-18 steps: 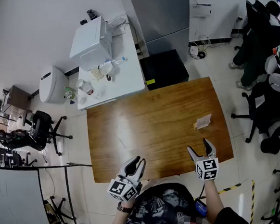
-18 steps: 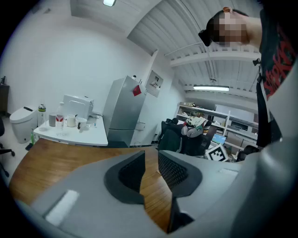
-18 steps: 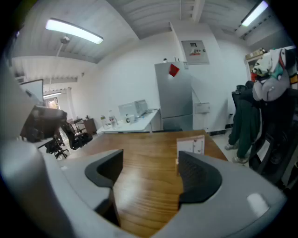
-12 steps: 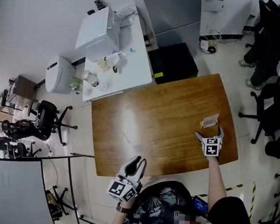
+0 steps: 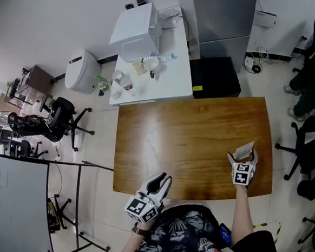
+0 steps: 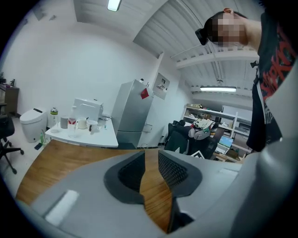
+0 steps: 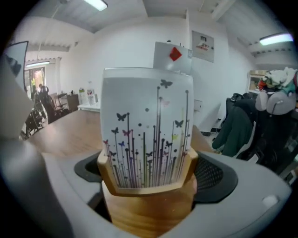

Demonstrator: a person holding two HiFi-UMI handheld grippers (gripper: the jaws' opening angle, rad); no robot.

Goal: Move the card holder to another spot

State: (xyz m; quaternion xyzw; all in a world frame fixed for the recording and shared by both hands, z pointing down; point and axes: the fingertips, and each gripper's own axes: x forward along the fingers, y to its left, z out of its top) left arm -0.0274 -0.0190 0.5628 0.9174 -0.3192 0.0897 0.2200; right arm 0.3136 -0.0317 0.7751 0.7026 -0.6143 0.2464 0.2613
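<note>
Two hand-held grippers show in the head view: the left hand-held gripper hangs over the near edge of the desk, while the right hand-held gripper is well apart, with the card holder at its tips. Left gripper view — jaws narrowly apart, only desk wood between them. Right gripper view — jaws clamped on the wooden card holder, its butterfly-printed card upright.

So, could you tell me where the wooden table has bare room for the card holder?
The wooden table is bare across its middle and left half, from the white counter to the left gripper. Only its right edge is taken, by the card holder in the right gripper. The counter is crowded.
</note>
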